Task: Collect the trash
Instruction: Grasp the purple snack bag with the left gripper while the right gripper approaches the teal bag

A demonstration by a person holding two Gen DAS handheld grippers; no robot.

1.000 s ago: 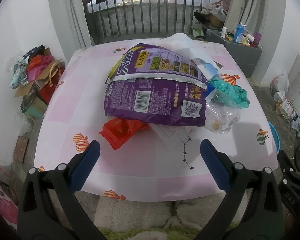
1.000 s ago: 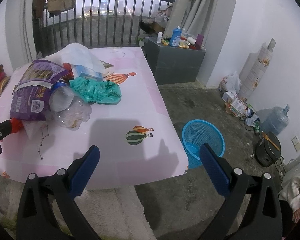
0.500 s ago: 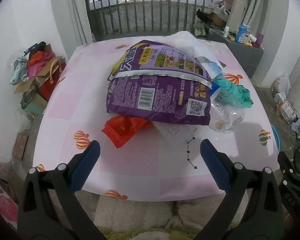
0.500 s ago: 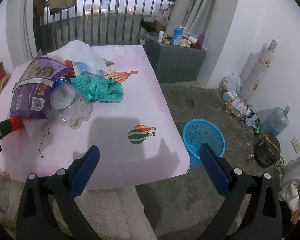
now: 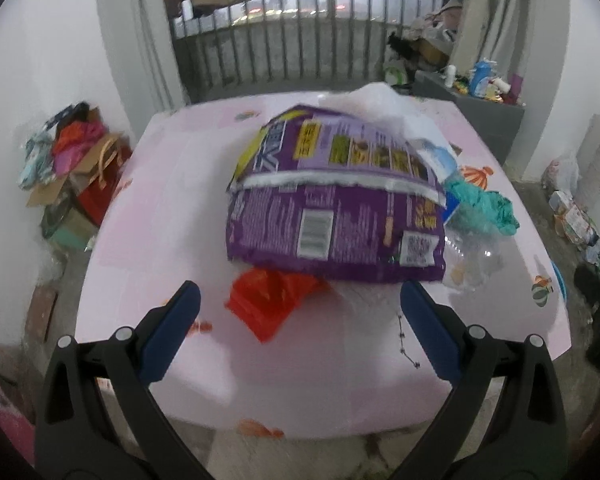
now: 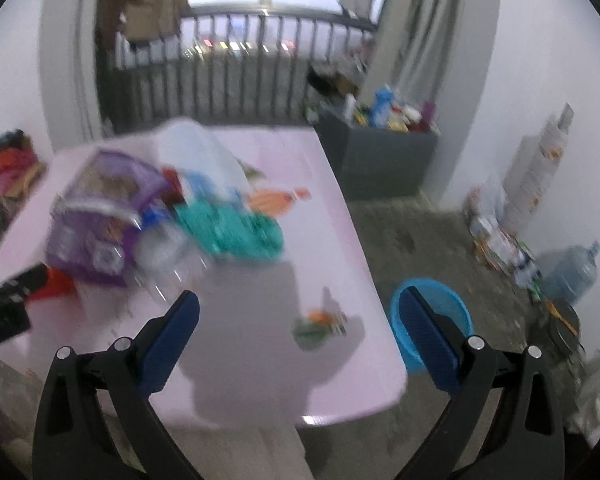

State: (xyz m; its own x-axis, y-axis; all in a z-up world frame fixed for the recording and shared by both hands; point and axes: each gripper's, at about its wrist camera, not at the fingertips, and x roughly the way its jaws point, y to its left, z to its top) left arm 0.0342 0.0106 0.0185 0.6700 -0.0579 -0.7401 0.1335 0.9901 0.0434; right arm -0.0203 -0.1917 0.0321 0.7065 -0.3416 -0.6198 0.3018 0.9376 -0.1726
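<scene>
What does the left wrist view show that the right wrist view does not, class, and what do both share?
Only the left wrist view: the barcode side of the purple bag, sharp enough to make out, and the left gripper with open jaws.

Only the right wrist view: the blue basket on the floor beside the table, the water jug, and the right gripper, jaws open.

Both: the pink table, purple bag, red wrapper, teal bag and clear bottle.
</scene>
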